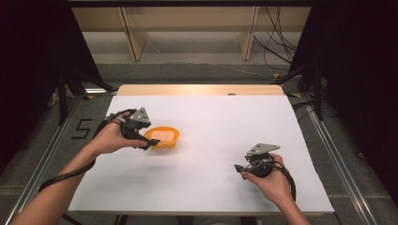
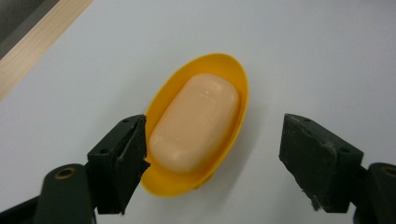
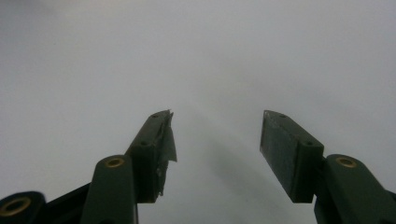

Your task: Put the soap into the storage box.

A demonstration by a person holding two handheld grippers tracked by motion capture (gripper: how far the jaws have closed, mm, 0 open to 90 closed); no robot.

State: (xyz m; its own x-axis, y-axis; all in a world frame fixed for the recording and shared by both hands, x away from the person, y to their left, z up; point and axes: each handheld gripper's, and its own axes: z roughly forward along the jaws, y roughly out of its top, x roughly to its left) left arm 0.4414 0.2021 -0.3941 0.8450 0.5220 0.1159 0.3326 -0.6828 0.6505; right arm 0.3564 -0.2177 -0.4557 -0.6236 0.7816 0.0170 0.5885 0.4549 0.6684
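Note:
A yellow oval dish [image 1: 172, 133] sits left of centre on the white table, holding a peach bar of soap [image 1: 161, 136]. My left gripper [image 1: 148, 140] is at the dish's left end. In the left gripper view the dish [image 2: 233, 74] and soap [image 2: 196, 121] lie lengthwise between the jaws; my left gripper [image 2: 213, 125] is open, its left jaw over the dish rim and its right jaw well clear of it. My right gripper [image 1: 240, 169] hovers low over bare table at the front right, open [image 3: 217, 120] with nothing between its fingers.
The white table sheet [image 1: 220, 117] ends at a wooden strip [image 1: 197, 89] along the far edge. Wooden shelf legs [image 1: 131, 37] and cables [image 1: 277, 47] stand on the floor beyond. Dark curtains flank both sides.

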